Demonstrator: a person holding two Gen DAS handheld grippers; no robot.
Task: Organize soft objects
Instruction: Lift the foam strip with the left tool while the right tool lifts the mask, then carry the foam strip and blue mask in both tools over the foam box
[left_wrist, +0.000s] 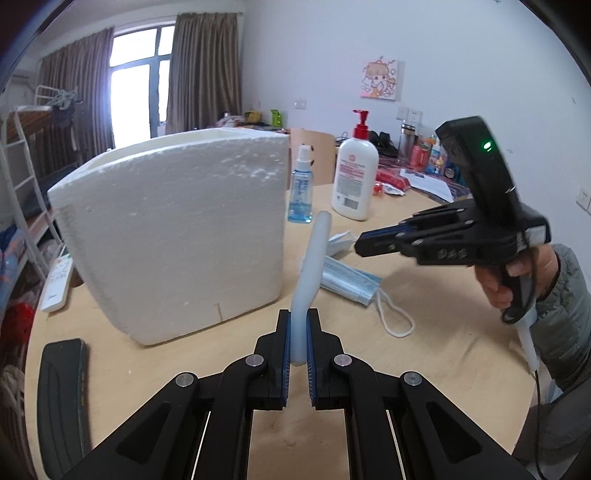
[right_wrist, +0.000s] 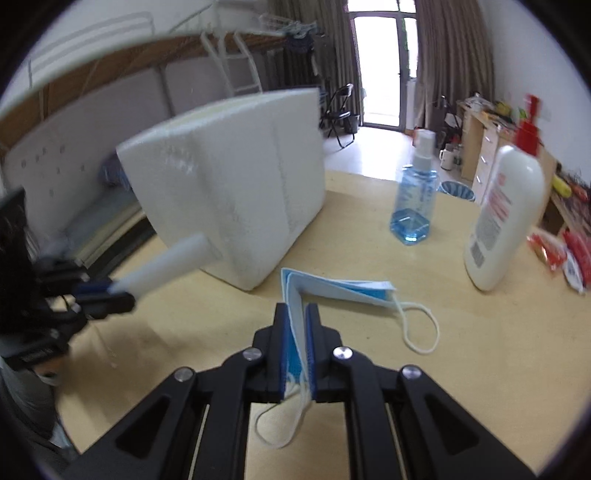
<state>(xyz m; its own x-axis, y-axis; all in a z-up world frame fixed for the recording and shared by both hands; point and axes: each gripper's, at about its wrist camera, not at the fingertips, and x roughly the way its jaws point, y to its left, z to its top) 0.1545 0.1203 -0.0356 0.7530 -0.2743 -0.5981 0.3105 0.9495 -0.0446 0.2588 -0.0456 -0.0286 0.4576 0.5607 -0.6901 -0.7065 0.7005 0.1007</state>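
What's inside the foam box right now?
Cannot tell. Both views show only the foam box's outer walls and top rim; its inside is hidden. The white strip sits in the left gripper, the mask in the right gripper, both outside it.

The left gripper (left_wrist: 297, 338) pinches a pale soft tube (left_wrist: 312, 269) upright above the counter (left_wrist: 443, 354) — beside a white foam box (left_wrist: 173, 236). Blue face masks (left_wrist: 349, 282) lie beyond; the right gripper (left_wrist: 364, 243) hovers over them.
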